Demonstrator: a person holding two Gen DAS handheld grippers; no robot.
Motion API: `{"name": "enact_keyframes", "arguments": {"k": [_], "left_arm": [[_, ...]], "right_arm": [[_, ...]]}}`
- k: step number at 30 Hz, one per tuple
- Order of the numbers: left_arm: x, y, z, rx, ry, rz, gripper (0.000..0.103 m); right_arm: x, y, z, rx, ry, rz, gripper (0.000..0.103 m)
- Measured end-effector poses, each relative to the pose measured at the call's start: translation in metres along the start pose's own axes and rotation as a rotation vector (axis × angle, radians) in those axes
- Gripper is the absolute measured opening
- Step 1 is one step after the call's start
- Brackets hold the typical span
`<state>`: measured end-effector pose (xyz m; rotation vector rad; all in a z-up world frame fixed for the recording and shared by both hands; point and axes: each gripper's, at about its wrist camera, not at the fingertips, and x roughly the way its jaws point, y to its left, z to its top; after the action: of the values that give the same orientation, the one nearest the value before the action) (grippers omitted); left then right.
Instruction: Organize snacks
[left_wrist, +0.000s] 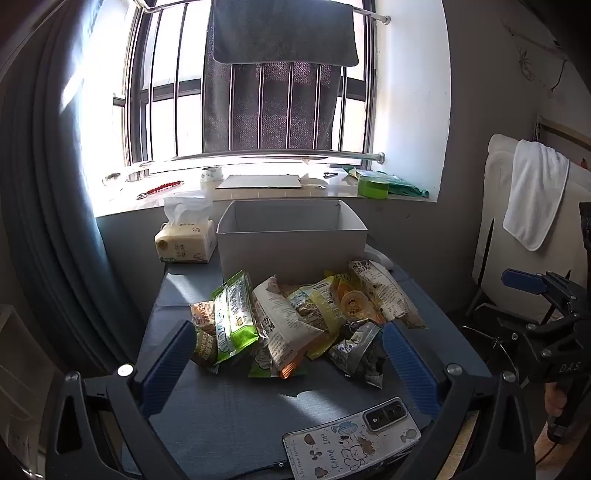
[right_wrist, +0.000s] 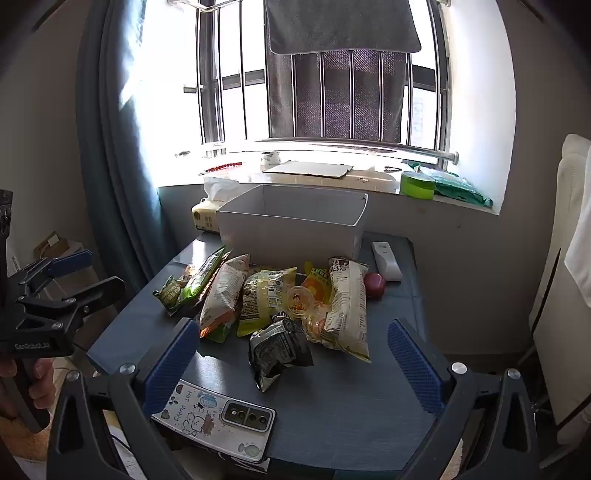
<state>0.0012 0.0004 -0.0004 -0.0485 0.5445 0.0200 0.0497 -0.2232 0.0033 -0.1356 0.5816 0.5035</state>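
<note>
A pile of snack packets lies on the blue-grey table in front of an open grey box. It includes a green packet, a yellow one, a long white one and a crumpled dark one. My left gripper hovers open before the pile's left side. At the pile's near right, my right gripper is open too. Neither holds anything.
A phone in a cartoon case lies at the table's near edge. A tissue pack stands left of the box, and a white remote and a red round object lie to its right. Behind is a cluttered windowsill.
</note>
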Motion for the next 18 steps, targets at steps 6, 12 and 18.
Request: {"name": "enact_keyframes", "arguments": {"k": [6, 12, 18], "left_arm": [[-0.0062, 0.0010, -0.0002, 0.002, -0.011, -0.015, 0.103], [-0.0033, -0.0009, -0.0005, 0.000, -0.004, -0.012, 0.103], [-0.0037, 0.0009, -0.0003, -0.006, -0.001, -0.014, 0.103]], "right_arm": [[-0.0017, -0.0026, -0.0017, 0.004, -0.011, 0.015, 0.103], [-0.0021, -0.0045, -0.0022, 0.007, 0.000, 0.010, 0.103], [-0.0005, -0.0012, -0.0020, 0.001, 0.003, 0.006, 0.103]]}}
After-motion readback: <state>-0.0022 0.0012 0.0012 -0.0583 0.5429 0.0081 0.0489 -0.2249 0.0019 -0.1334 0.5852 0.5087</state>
